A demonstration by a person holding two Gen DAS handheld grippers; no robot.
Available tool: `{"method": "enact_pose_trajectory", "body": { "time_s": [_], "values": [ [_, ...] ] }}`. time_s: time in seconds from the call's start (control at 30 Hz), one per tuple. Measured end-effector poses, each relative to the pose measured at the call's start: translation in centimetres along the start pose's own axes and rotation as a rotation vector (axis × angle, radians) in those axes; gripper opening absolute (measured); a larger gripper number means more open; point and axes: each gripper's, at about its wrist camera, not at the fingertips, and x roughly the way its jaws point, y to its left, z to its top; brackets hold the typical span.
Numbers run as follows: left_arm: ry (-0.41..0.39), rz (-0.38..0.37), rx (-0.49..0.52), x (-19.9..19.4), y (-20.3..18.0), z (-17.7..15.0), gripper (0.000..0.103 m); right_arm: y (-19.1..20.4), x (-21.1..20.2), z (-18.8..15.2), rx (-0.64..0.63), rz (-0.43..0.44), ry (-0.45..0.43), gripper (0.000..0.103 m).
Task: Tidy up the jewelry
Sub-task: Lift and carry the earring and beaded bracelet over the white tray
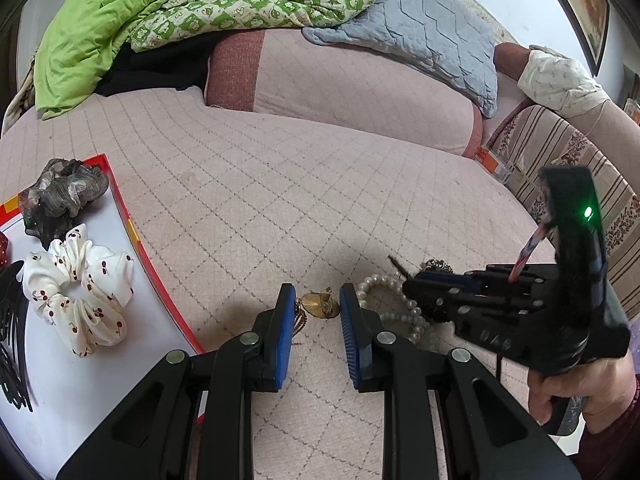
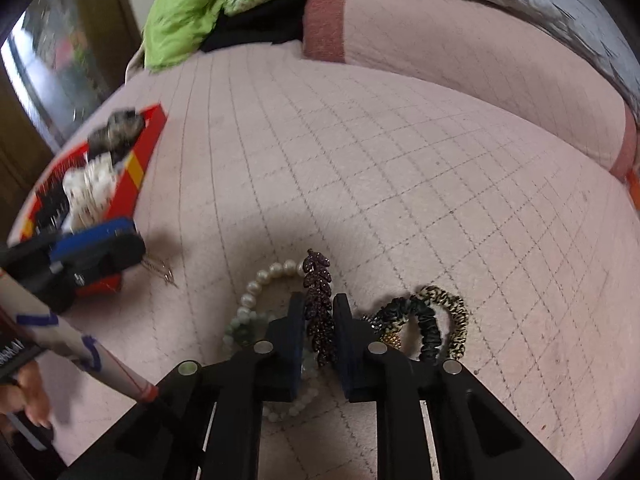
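Note:
Between the blue pads of my left gripper point(image 1: 316, 300) sits a small gold ornament point(image 1: 320, 306), low over the pink quilted bed, and both pads touch it. My right gripper point(image 2: 319, 298) is shut on a dark purple leaf-shaped hair clip point(image 2: 318, 320). From the left wrist view the right gripper point(image 1: 408, 280) stands just to the right, over a pearl bracelet point(image 1: 414, 312). Under it lie the pearl bracelet point(image 2: 256, 284), a pale green bead bracelet point(image 2: 240, 328), a black scrunchie point(image 2: 428, 332) and a leopard-print scrunchie point(image 2: 456, 312).
A red-rimmed white tray point(image 1: 120, 208) at the left holds a white cherry-print scrunchie point(image 1: 80, 288), a grey scrunchie point(image 1: 64, 196) and a black hair claw point(image 1: 12, 340). A pink pillow point(image 1: 360, 92), a green quilt point(image 1: 160, 8) and a grey-blue blanket point(image 1: 432, 32) lie behind.

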Motion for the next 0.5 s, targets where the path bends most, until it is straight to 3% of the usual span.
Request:
{"method": "enact_pose_trajectory", "body": {
  "time_s": [0.27,0.5],
  "values": [
    [-0.066,-0.024,-0.002,-1.7,-0.3,0.4,0.022,-0.6,-3.0,0.7,0.095,0.093,-0.115,0.014],
    [-0.105,-0.015,-0.006,-3.3,0.1,0.6,0.022,1.0,-3.7,1.2,0.097,0.135,-0.144,0.014]
  ]
}}
